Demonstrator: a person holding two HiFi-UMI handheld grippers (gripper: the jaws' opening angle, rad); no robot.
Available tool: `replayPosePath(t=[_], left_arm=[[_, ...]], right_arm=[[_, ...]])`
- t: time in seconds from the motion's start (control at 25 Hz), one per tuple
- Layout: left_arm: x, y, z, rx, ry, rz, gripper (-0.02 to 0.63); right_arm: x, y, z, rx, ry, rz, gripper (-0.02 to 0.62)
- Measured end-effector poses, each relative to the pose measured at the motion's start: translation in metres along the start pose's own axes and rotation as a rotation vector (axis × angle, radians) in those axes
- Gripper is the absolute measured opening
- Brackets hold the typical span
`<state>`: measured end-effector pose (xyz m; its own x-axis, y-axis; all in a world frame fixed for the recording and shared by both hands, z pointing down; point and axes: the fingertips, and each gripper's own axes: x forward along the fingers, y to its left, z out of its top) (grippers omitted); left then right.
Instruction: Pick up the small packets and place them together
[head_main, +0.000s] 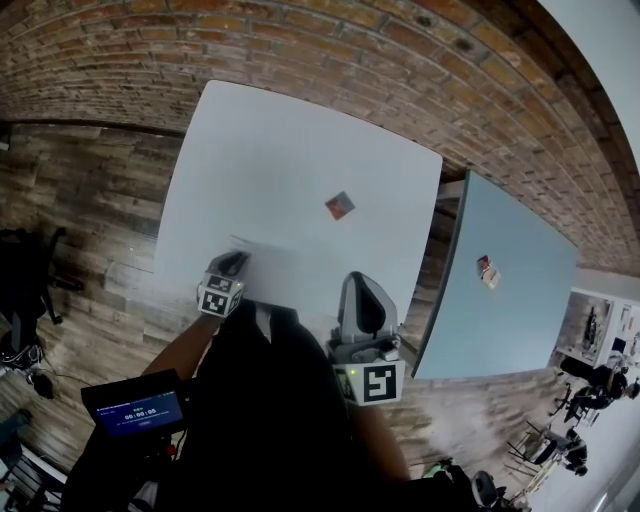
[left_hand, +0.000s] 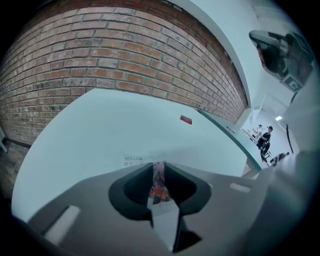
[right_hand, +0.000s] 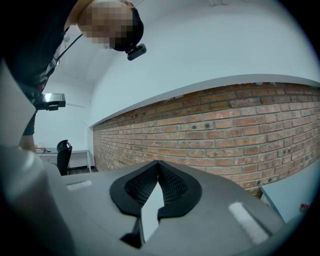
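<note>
The left tool (left_hand: 159, 167) is narrow. A colourful packet (left_hand: 159, 187) shows in the slim gap at its tips, low on the surface (left_hand: 100, 130), and no firm grip on it shows. Just past the tips, at 12 o'clock in the left gripper view, lies pale print (left_hand: 137, 159) reading MELLOW (on what, I cannot tell). In the head view the left tool (head_main: 235, 265) tilts down at the near edge of the surface (head_main: 300, 150), and the spot at its tips is blurred there.

The right tool (right_hand: 157, 165) has its jaws together with nothing between them, and it looks almost level at the wall (right_hand: 225, 130). In the head view the right tool (head_main: 360, 290) sits at about 4 o'clock from the left one, over the surface's near edge.

A red packet (head_main: 340, 206) lies alone on the surface, well apart from both tools, at about 2 o'clock from the left tool. The left gripper view shows this red packet (left_hand: 186, 119) at 1 o'clock, far up the surface.

A third packet (head_main: 487, 271) lies on the blue surface (head_main: 510, 330), at 3 o'clock from the right tool.

The brick wall (head_main: 350, 40) runs along the far side at 12 o'clock. A small lit screen (head_main: 138, 410) sits at 7 o'clock from the left tool.
</note>
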<state>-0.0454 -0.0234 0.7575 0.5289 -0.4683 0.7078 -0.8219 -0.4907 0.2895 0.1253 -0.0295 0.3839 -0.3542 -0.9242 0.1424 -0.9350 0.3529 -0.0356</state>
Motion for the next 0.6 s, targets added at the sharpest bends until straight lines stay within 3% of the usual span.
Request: replayPosePath(t=[0.32, 0.6], left_arm=[[0.027, 0.013, 0.039, -0.034, 0.001, -0.001, 0.071], [0.037, 0.015, 0.05, -0.022, 0.008, 0.003, 0.069]], right_arm=[[0.001, -0.015, -0.004, 0.044, 0.007, -0.011, 0.003], [0.008, -0.025, -0.007, 0.052, 0.034, -0.035, 0.002]])
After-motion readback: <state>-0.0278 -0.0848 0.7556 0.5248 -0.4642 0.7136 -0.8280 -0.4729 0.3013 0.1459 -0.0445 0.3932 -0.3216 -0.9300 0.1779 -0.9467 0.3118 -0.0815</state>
